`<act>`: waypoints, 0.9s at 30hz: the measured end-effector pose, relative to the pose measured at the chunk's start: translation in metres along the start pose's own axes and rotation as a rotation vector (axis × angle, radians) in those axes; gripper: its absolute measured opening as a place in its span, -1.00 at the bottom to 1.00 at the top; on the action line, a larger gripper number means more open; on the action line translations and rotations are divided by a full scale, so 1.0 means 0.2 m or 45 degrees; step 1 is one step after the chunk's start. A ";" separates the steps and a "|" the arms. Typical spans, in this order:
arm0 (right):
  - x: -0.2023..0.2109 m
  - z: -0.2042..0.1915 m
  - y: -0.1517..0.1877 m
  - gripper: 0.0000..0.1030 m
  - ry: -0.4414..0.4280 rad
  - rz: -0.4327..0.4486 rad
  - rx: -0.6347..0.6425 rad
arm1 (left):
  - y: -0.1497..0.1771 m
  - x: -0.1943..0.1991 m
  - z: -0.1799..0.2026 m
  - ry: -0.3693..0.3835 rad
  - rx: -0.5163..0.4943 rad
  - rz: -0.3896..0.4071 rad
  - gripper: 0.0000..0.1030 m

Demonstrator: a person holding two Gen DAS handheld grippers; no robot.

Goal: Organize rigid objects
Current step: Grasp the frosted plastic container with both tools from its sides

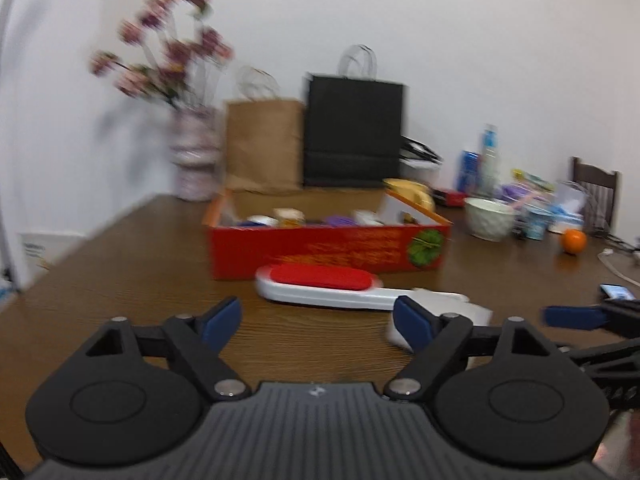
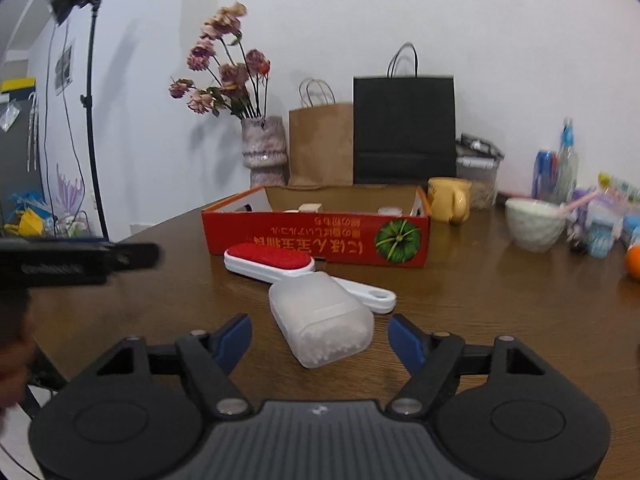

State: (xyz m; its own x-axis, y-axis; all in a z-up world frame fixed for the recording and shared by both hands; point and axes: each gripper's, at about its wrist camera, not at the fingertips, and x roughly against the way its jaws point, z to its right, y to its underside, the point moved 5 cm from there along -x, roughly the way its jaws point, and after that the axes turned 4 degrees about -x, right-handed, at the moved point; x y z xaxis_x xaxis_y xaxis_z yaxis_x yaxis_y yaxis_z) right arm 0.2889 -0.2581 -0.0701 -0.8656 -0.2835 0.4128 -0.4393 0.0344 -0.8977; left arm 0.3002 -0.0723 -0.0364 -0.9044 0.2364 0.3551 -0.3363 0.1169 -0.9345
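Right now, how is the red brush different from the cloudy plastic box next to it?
The lint brush is flat, long, white with a red pad; the frosted container is chunky, see-through, with white bits inside. The brush lies nearer the red box; the container nearer the right gripper. Both lie on the table.

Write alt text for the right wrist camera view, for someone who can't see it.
The open right gripper faces a frosted plastic container lying on a wooden table, partly over a red-and-white lint brush. Behind them sits an open red box.
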 end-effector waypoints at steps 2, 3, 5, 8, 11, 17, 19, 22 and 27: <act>-0.07 -0.01 0.00 0.31 -0.018 -0.027 0.010 | -0.01 -0.11 0.04 0.091 0.010 -0.020 0.54; -0.12 -0.02 0.01 0.26 -0.027 -0.045 0.015 | -0.02 -0.17 0.06 0.130 0.022 -0.036 0.46; -0.19 -0.02 0.01 0.11 -0.037 -0.079 0.010 | -0.03 -0.29 0.09 0.189 0.051 -0.084 0.35; -0.27 0.00 0.01 -0.07 -0.059 -0.097 -0.013 | -0.04 -0.44 0.13 0.262 0.073 -0.149 0.21; -0.32 0.03 -0.03 -0.13 -0.153 -0.086 0.026 | -0.02 -0.54 0.14 0.327 0.095 -0.215 -0.08; -0.40 0.18 -0.12 -0.24 -0.157 -0.110 -0.156 | 0.00 -0.53 0.05 0.321 0.257 -0.230 -0.42; -0.43 0.19 -0.13 -0.27 -0.169 -0.127 -0.226 | 0.02 -0.49 0.03 0.307 0.300 -0.226 -0.51; -0.45 0.15 -0.12 -0.26 -0.190 -0.146 -0.259 | 0.04 -0.40 0.05 0.266 0.344 -0.234 -0.51; -0.41 0.08 -0.09 -0.27 -0.236 -0.146 -0.224 | 0.08 -0.25 0.08 0.216 0.349 -0.244 -0.52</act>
State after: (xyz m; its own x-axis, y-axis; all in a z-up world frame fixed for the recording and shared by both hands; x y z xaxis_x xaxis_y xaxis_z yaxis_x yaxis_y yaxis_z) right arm 0.3722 -0.2510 -0.0900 -0.7561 -0.4649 0.4606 -0.5812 0.1535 -0.7992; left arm 0.3354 -0.0965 -0.0698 -0.7697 0.3947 0.5017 -0.5736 -0.0827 -0.8149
